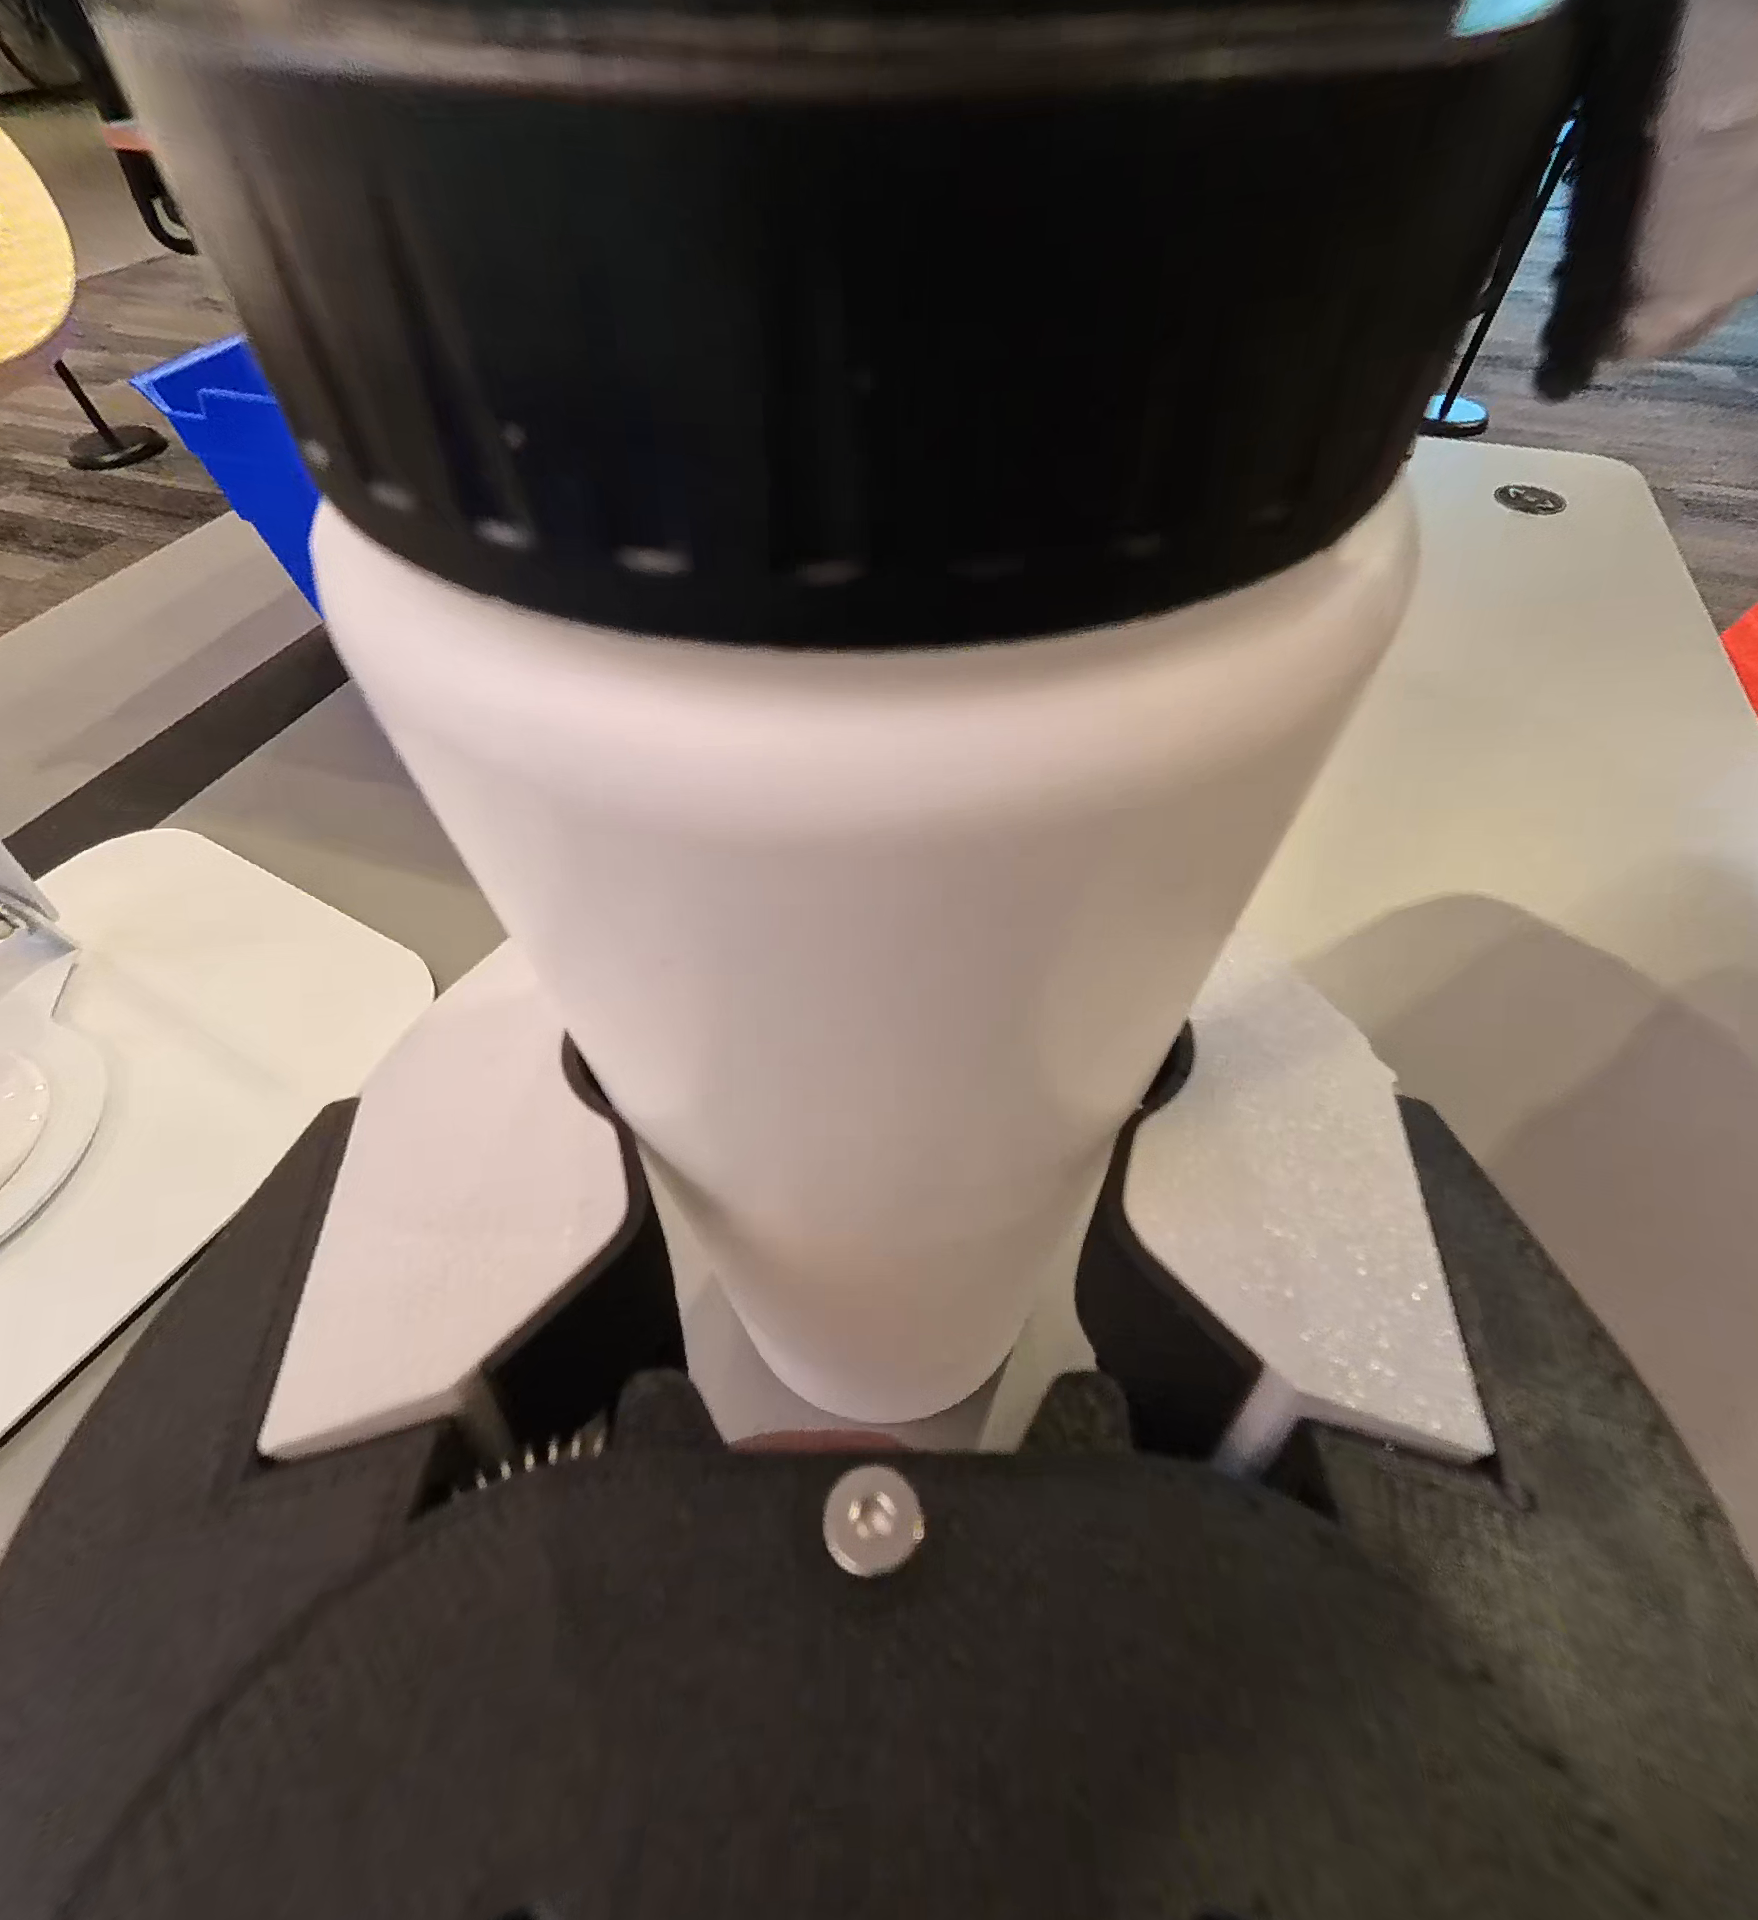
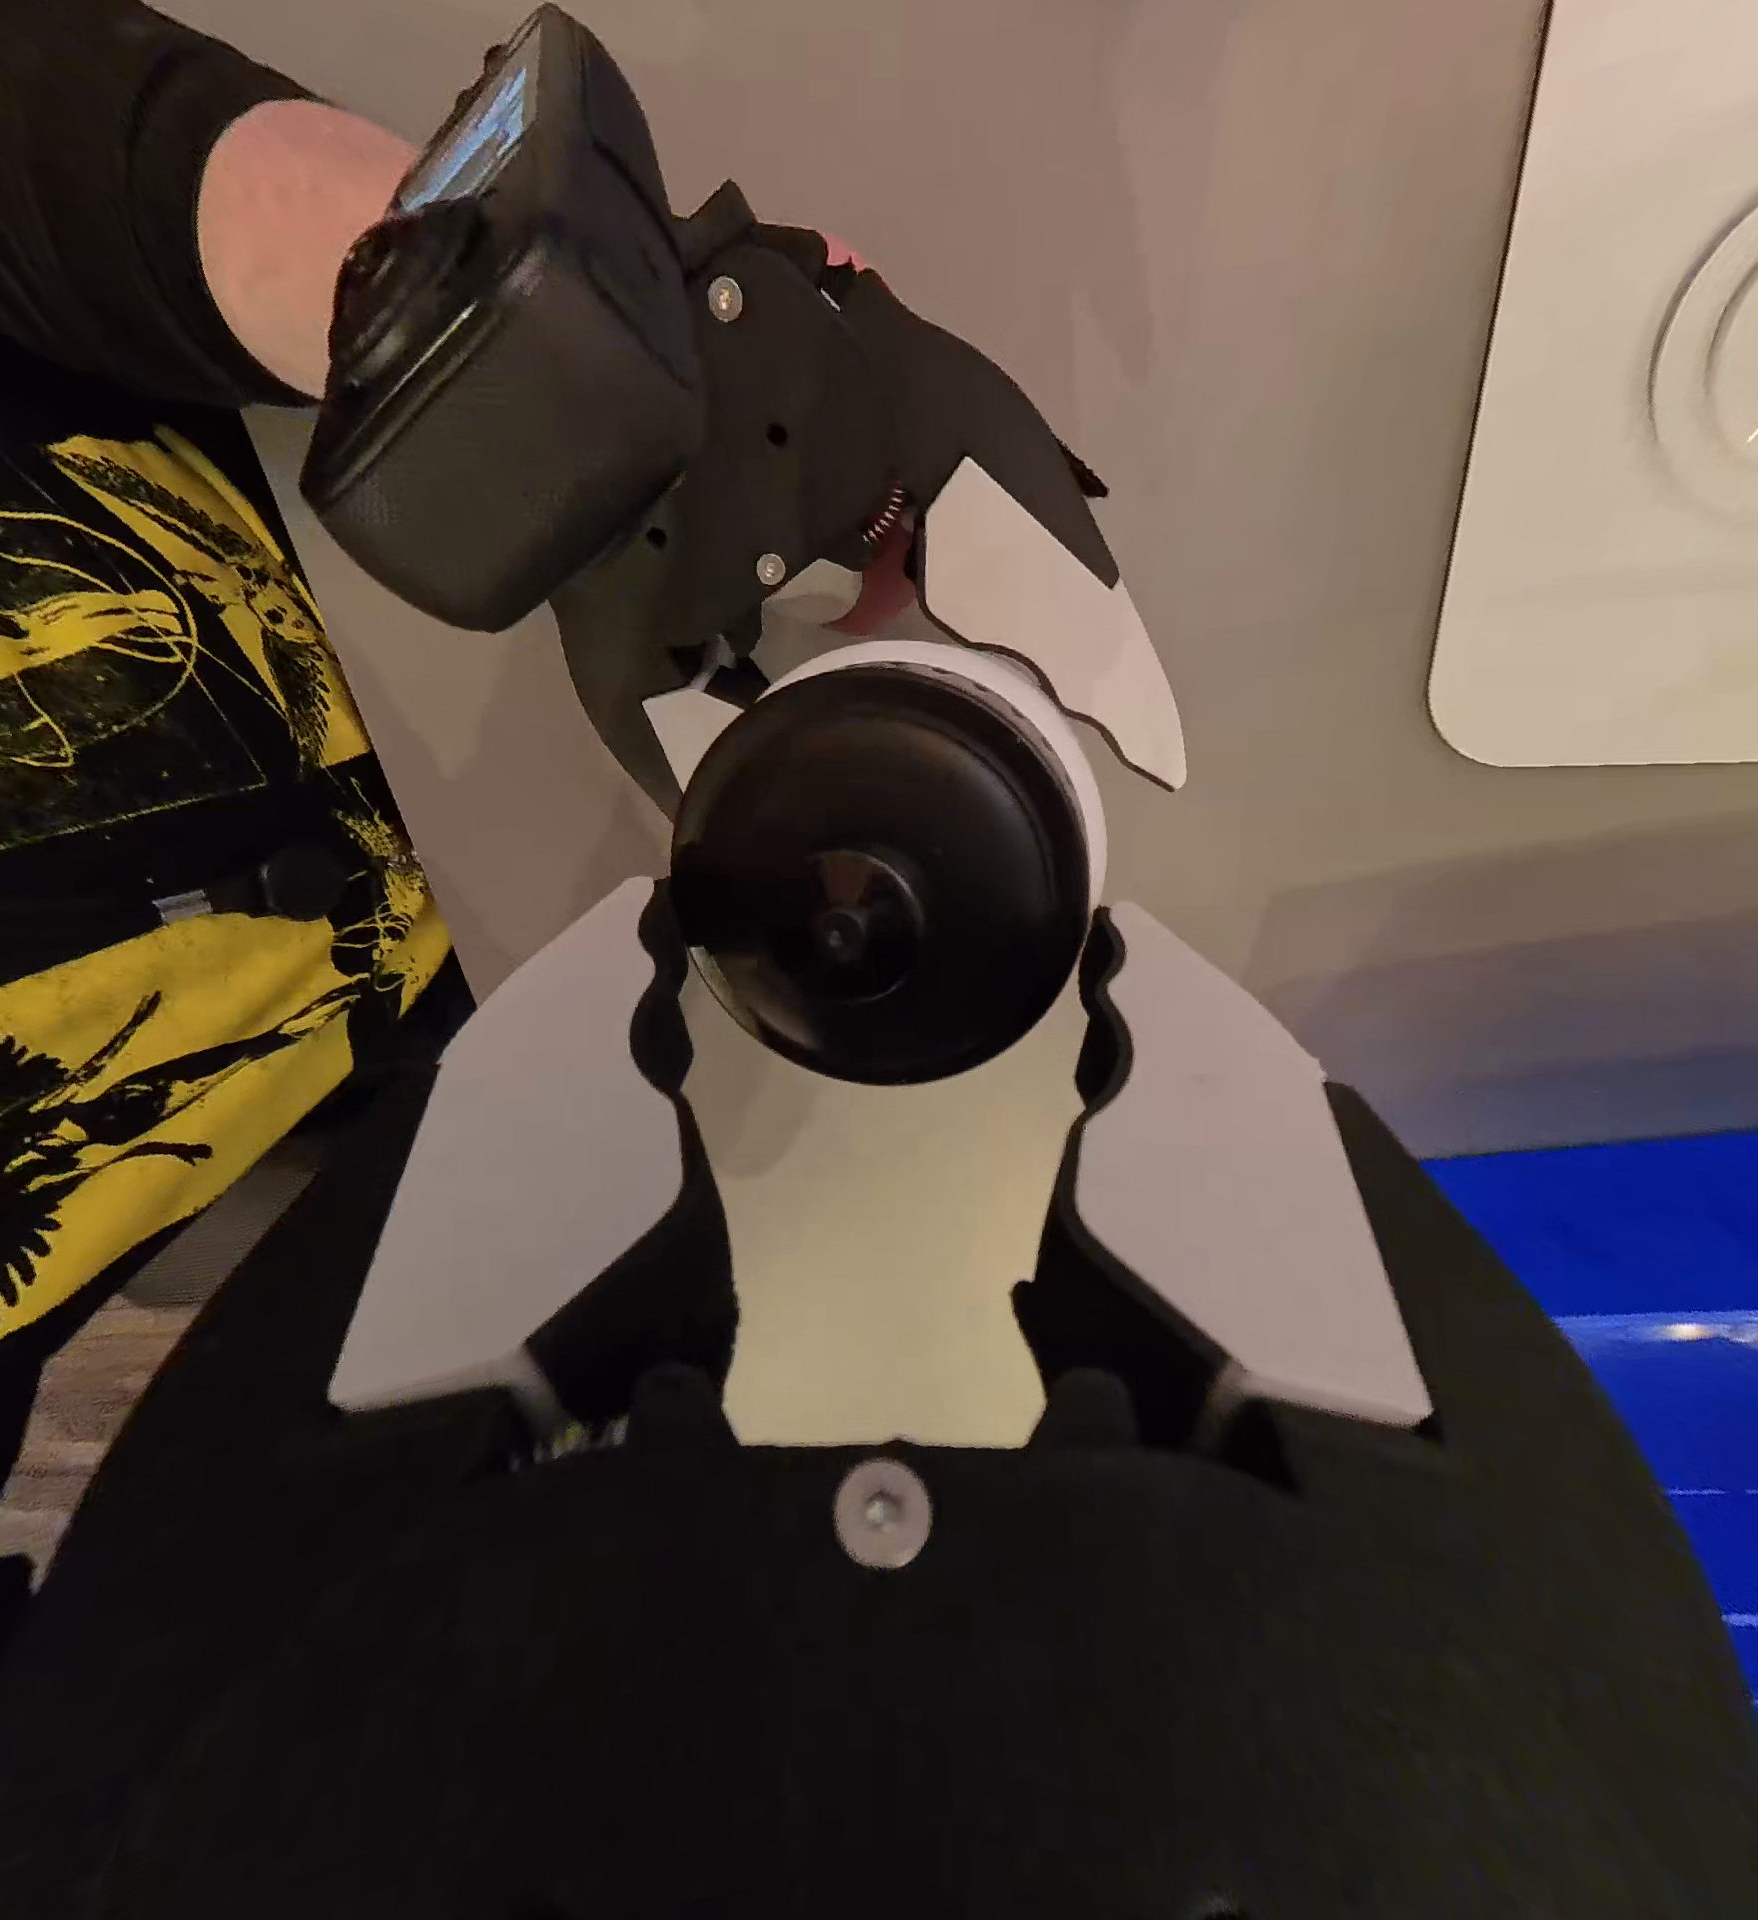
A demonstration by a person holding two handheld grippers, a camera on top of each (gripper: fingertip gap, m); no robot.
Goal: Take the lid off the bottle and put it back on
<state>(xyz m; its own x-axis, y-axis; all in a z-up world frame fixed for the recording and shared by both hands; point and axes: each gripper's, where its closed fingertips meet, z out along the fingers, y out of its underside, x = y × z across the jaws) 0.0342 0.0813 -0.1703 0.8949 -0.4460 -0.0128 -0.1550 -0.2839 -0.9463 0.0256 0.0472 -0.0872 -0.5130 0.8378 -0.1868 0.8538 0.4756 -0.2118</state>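
Currently, the left gripper (image 1: 875,1122) is clamping the bottle (image 1: 854,935). The right gripper (image 2: 880,997) is hovering agape around the lid (image 2: 880,883); next, closing and twisting.

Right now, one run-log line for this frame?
left gripper: shut on white bottle | lid: black, on bottle | right gripper: open, fingers flank lid from above, contact unclear | phase: pre-grasp on lid

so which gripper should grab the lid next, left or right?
Right. The right gripper is open, its fingers flanking the black lid from above. The left gripper is shut on the white bottle, steadying it.
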